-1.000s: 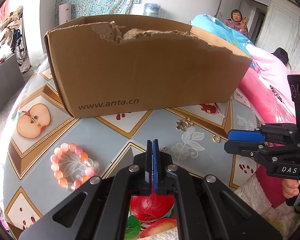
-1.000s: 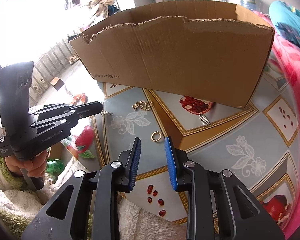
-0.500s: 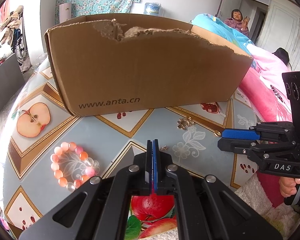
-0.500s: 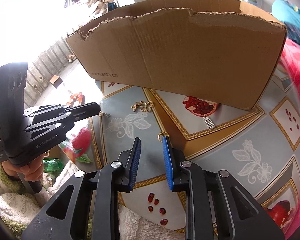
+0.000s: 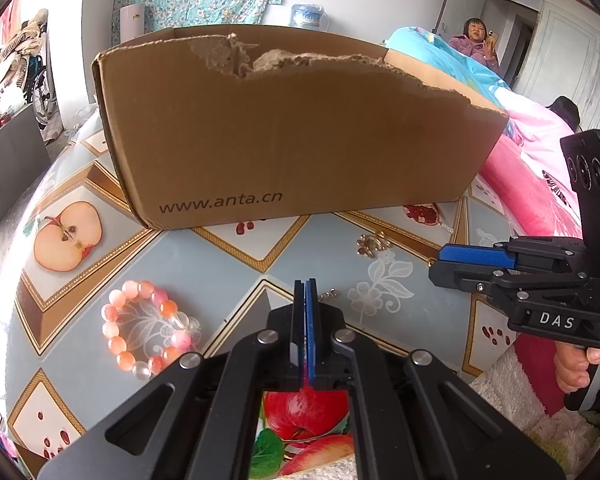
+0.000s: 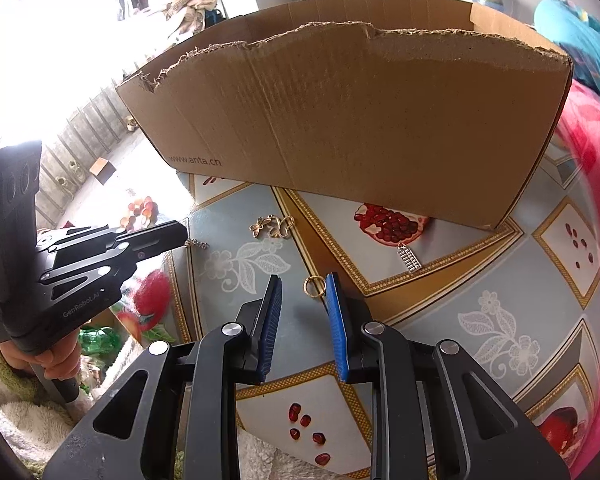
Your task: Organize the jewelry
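The right tool, jaws apart, frames the gold ring on the surface; it seems light, stiff and slippery, best pinched across its rim. The left tool is pressed together, empty.

You get bright, even daylight in both views, but the right wrist view blows out to pure white at its upper left, where the light floods in, washing the far end of the bench to a pale glare. Shadows stay soft, with only a faint dark band under the cardboard box. The fisheye bends the box's straight edges into curves and darkens every corner, and the pink bedding smears into blur at the right rim.
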Demonstrator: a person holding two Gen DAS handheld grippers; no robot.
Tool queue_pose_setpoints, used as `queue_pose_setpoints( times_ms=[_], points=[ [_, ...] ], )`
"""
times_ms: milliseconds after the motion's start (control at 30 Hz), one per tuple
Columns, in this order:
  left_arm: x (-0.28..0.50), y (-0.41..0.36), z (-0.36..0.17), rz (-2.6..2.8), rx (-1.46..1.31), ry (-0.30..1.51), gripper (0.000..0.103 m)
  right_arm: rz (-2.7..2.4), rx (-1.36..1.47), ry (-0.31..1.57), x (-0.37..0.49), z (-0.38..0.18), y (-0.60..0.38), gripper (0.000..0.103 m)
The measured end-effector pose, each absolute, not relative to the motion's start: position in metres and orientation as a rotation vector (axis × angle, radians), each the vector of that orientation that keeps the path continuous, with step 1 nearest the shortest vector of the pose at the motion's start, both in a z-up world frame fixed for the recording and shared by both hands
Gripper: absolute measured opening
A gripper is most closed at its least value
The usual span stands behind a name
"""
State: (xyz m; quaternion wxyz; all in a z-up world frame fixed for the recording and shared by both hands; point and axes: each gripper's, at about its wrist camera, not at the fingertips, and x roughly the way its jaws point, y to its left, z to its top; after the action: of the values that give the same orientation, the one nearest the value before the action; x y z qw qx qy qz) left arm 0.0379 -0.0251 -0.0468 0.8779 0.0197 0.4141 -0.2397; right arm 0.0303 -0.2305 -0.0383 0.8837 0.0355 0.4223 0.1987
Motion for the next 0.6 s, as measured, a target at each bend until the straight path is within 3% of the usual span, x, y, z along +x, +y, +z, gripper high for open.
queue_pose_setpoints(
  times_ms=[267,433,467,600],
  points=[
    [0.038,-0.025,-0.049,-0.495,0.034,0.869,0.000,0.360,0.041,0.849,0.029,-0.039,-0.222,0.021],
    [0.038,-0.026,-0.050,-0.496,0.033,0.871,0.000,0.300,-0.043,0.808,0.022,-0.041,-0.209,0.015],
    [0.038,-0.026,-0.050,-0.496,0.033,0.870,0.000,0.298,-0.053,0.802,0.021,-0.041,-0.207,0.010],
    [0.038,-0.026,-0.049,-0.492,0.030,0.867,0.000,0.300,-0.050,0.795,0.019,-0.041,-0.207,0.009]
  ],
)
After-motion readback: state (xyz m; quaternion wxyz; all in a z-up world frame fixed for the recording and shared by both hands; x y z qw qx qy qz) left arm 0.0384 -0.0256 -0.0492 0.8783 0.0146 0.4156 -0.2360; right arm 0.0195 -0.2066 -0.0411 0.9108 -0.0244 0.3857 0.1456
